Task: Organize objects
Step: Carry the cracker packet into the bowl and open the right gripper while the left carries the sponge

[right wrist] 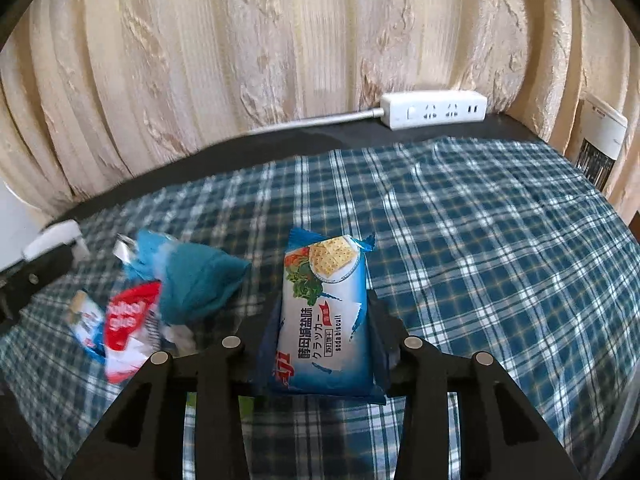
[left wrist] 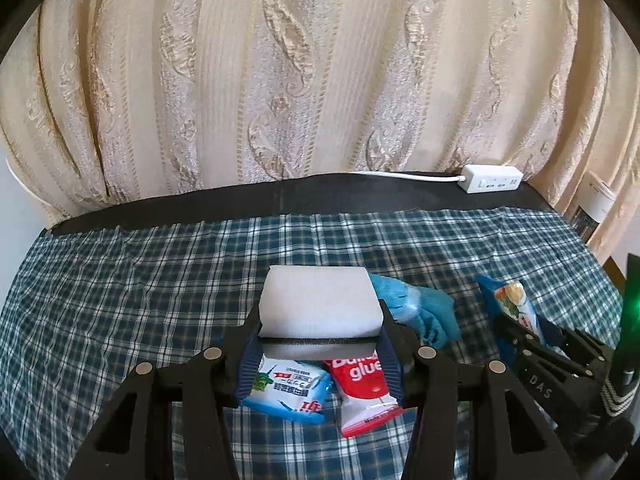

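My left gripper (left wrist: 320, 320) is shut on a white sponge block (left wrist: 318, 304) and holds it above the plaid cloth. Under it lie a blue cracker packet (left wrist: 286, 394) and a red-and-white glue pouch (left wrist: 366, 392). A blue cloth (left wrist: 424, 312) lies just right of the sponge. My right gripper (right wrist: 324, 316) is shut on a blue soda biscuit packet (right wrist: 324, 320), lifted over the cloth; it also shows in the left wrist view (left wrist: 520, 308). In the right wrist view the blue cloth (right wrist: 196, 280), the glue pouch (right wrist: 128, 320) and the left gripper (right wrist: 36, 272) are at the left.
A blue plaid tablecloth (right wrist: 500, 260) covers a dark table (left wrist: 320, 196). A white power strip (right wrist: 434, 110) with its cord lies at the back edge against a cream curtain (left wrist: 320, 72). A white appliance (right wrist: 600, 140) stands past the right edge.
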### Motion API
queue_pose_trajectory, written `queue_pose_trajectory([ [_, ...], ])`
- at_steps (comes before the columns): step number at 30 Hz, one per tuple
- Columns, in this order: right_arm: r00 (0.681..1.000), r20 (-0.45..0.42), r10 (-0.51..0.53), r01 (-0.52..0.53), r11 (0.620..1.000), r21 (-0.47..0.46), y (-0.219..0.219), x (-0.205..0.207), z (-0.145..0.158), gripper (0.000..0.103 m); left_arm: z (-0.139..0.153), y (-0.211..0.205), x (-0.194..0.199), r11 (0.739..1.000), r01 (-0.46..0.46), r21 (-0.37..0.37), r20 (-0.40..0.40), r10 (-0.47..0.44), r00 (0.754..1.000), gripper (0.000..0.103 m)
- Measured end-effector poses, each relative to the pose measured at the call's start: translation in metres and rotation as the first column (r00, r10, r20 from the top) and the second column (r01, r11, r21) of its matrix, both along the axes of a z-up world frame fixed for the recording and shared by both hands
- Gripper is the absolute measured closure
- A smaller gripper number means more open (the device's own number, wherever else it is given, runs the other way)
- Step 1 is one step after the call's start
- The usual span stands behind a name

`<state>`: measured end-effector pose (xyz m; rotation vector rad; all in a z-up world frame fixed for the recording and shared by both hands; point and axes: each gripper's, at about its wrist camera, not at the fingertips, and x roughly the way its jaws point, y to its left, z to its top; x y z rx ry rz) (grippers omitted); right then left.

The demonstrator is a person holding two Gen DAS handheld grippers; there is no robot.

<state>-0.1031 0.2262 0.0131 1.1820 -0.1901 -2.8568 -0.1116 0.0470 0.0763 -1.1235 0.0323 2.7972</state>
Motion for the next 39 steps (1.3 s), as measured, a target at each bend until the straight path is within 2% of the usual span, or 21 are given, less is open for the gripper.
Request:
queue_pose_trajectory([
  [6,0.998,-0.065,-0.005,0.003,1.0,-0.025,0.0,0.02,0.022,0.062,0.01,0.004,0.009,0.999,0.028,0.016,-0.024,-0.027,0.999,0.049],
  [14,0.994,-0.099,-0.046,0.041,0.998,-0.048,0.003,0.05,0.038,0.062,0.019,0.016,0.022,0.997,0.075,0.026,-0.048,-0.074,0.996,0.049],
  [26,0.965,-0.121,-0.231,0.226,0.972,-0.058,0.073,0.113,0.053,0.062,0.024,0.039,0.044,0.988,0.154,0.019,-0.072,-0.152,0.986,0.049],
  [39,0.91,-0.103,-0.401,0.398,0.916,-0.052,0.145,0.163,0.056,0.062,0.018,0.058,0.058,0.977,0.215,0.008,-0.061,-0.214,0.975,0.049],
])
